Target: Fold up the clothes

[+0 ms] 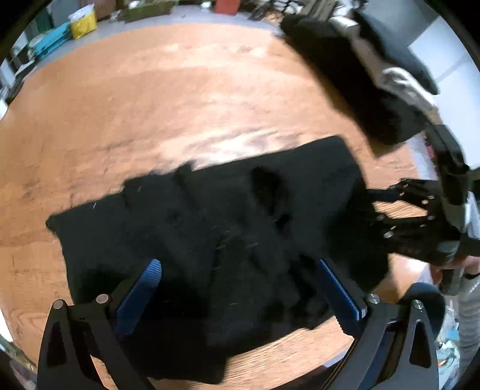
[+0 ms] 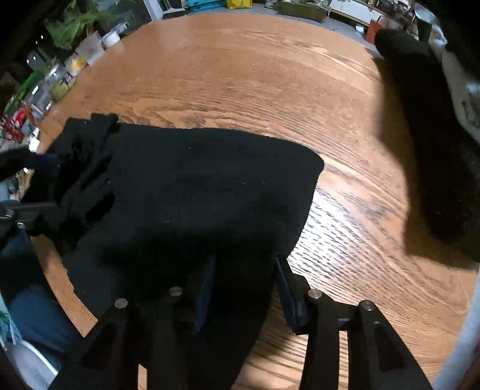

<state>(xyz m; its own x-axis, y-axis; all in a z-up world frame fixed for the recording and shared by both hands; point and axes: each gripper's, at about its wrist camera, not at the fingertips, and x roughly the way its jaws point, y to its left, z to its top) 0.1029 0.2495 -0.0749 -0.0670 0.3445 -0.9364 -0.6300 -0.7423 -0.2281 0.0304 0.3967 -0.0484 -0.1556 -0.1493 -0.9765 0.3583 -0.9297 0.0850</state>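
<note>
A black garment (image 1: 228, 222) lies partly folded on the round wooden table (image 1: 180, 99). My left gripper (image 1: 243, 279) hovers over its near part, open, with the blue pads (image 1: 150, 279) wide apart and nothing between them. My right gripper (image 1: 393, 207) reaches in from the right at the garment's edge. In the right wrist view the black garment (image 2: 204, 186) runs back between the fingers of my right gripper (image 2: 246, 285), which is shut on a thick fold of it. The left gripper (image 2: 27, 207) shows at the garment's bunched far-left end.
A pile of dark and grey clothes (image 1: 360, 84) sits at the table's far right, also seen as a pile (image 2: 435, 150). Jars and plants (image 2: 66, 60) crowd beyond the left rim. A yellow bag (image 1: 82, 22) lies on the floor. A person's jeans-clad leg (image 2: 36, 315) is beside the table edge.
</note>
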